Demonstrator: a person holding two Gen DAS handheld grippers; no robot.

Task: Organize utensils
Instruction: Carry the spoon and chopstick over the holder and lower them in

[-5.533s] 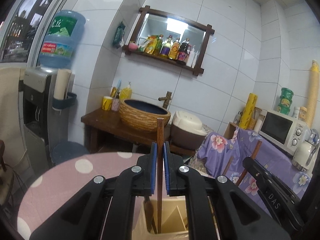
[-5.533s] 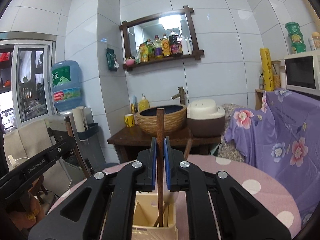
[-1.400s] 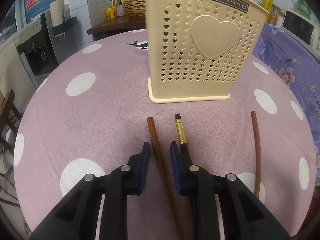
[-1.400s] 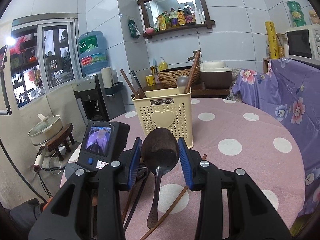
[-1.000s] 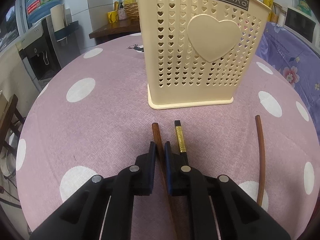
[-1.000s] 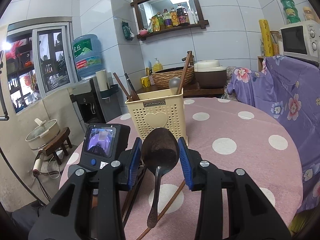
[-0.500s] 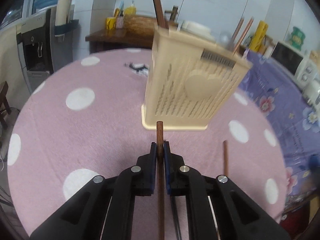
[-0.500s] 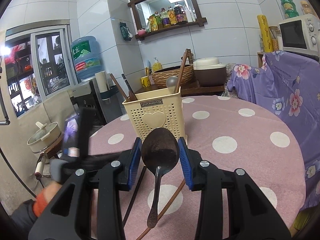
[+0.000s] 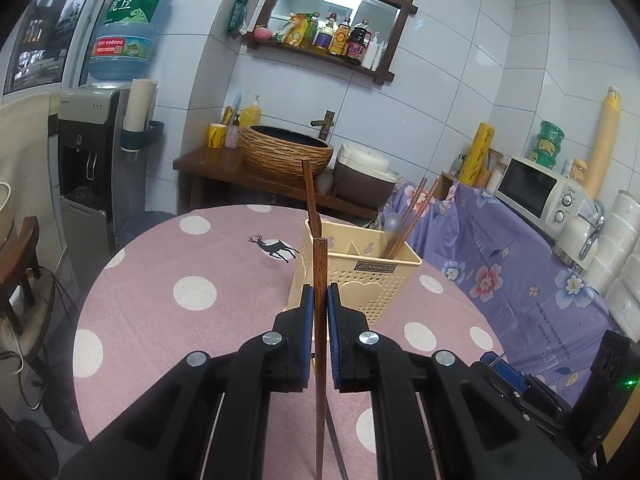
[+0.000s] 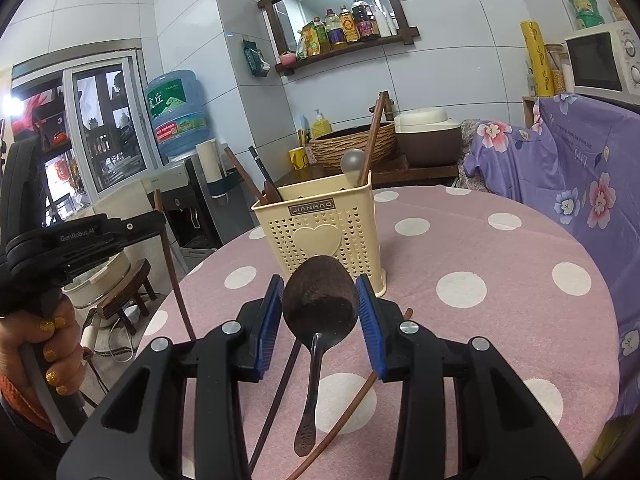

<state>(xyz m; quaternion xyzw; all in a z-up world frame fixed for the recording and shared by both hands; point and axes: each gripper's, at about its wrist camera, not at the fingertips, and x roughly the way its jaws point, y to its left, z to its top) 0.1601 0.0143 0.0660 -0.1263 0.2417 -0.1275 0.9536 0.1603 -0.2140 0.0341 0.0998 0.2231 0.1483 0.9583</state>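
Utensils partly sorted: several stand in the cream holder (image 10: pixel 320 236); left gripper (image 9: pixel 318 312) clamps a wooden chopstick (image 9: pixel 319 300), right gripper (image 10: pixel 318 314) seemingly grasps a dark spoon (image 10: pixel 318 304), two sticks (image 10: pixel 348 408) left on the table (image 10: pixel 500 280).

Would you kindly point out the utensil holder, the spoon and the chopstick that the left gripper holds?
utensil holder (image 10: pixel 320 240): right wrist view, heart on its front wall.
spoon (image 10: pixel 320 300): right wrist view, its bowl.
chopstick (image 9: pixel 320 264): left wrist view, shaft above the jaws.
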